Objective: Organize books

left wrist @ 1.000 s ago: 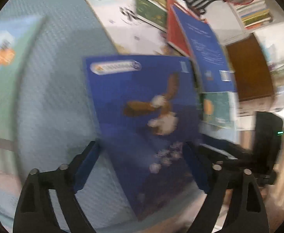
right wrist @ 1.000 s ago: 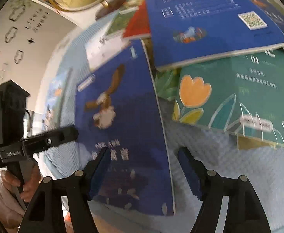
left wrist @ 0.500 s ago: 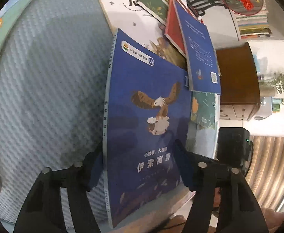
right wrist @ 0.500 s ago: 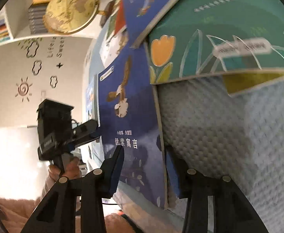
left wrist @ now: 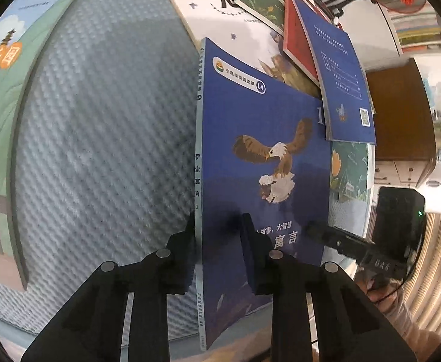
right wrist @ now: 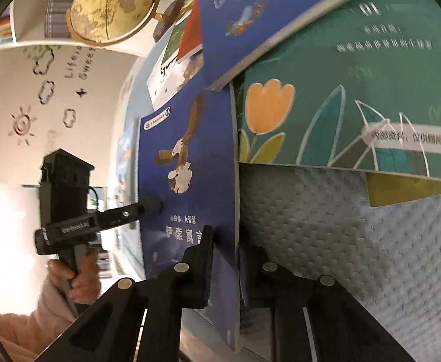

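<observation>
While both jaws have just been closing, the left hand-held gripper pinches the blue eagle book at its spine edge. At lower centre of its own view, the right hand-held gripper clamps the opposite edge, tilted downward.

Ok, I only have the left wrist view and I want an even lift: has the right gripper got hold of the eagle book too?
Observer: Yes. The right gripper has just been closing, and its pads now pinch the eagle book at its open edge, one finger on the cover and one underneath.
Operator: Anything hiding under the green tulip book?
Observer: A yellow book pokes a corner out from beneath the green tulip book.
</observation>
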`<move>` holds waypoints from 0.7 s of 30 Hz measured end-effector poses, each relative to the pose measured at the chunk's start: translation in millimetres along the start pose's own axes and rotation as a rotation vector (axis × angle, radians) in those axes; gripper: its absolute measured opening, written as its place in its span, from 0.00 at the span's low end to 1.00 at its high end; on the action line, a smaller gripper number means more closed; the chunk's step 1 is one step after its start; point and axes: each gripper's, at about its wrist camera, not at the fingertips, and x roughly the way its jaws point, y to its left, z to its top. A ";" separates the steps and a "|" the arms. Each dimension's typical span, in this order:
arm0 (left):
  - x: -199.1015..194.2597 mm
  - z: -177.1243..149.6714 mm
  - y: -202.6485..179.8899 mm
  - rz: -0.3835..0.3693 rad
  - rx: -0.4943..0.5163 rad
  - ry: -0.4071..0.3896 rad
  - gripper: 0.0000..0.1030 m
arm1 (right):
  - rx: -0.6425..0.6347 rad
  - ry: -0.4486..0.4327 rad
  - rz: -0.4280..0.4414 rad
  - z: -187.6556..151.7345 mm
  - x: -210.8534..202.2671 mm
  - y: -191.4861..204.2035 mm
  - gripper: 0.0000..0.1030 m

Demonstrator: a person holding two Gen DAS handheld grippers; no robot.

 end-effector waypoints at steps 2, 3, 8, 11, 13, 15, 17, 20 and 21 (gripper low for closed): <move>-4.2 -2.6 -4.4 0.035 0.024 -0.015 0.23 | -0.022 0.003 -0.038 -0.4 -1.3 11.5 0.14; -5.2 -4.2 -6.0 0.045 0.032 -0.018 0.23 | -0.020 0.001 -0.036 -0.4 -1.8 15.1 0.13; -15.4 -8.2 -6.4 0.037 0.026 -0.026 0.23 | -0.028 -0.020 -0.020 -5.6 -12.5 25.0 0.12; -27.5 -10.0 -5.2 0.038 0.028 -0.039 0.23 | -0.048 -0.031 -0.013 -8.9 -16.0 40.2 0.12; -36.3 -10.2 -7.8 0.055 0.046 -0.050 0.23 | -0.058 -0.034 -0.006 -8.9 -17.3 47.8 0.12; -44.8 -10.7 -12.7 0.071 0.071 -0.062 0.23 | -0.071 -0.050 0.008 -9.7 -19.9 58.6 0.12; -54.4 -10.2 -17.5 0.080 0.098 -0.077 0.23 | -0.090 -0.068 0.007 -9.6 -24.3 71.4 0.12; -68.3 -7.3 -22.6 0.080 0.130 -0.097 0.23 | -0.107 -0.096 0.008 -9.7 -30.9 87.2 0.12; -74.4 -5.5 -25.3 0.074 0.145 -0.107 0.23 | -0.112 -0.101 0.006 -10.3 -32.6 90.4 0.12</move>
